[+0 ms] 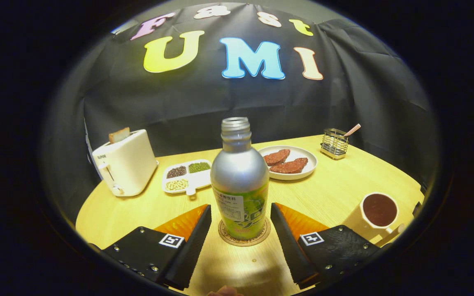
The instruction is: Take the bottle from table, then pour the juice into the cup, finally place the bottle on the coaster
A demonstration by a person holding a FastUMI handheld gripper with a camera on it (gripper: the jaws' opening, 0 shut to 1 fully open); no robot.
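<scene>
Silver bottle [240, 185] upright on coaster [244, 240], fingers [191, 242] apart either side, untouching; cup [379, 213] right, plate [290, 162] beyond.

Black cloth wall [204, 102] draped behind, round pale wooden counter [335, 185], warm light pooled on its near edge

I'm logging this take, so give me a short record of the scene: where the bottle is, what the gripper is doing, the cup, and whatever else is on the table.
bottle: upright, uncapped, standing on the coaster, between the fingers
gripper: open, fingers either side of the bottle, not touching it
cup: beside one finger, holds dark liquid
table: toaster with bread, divided tray of beans, plate with two brown pieces, wire holder
</scene>
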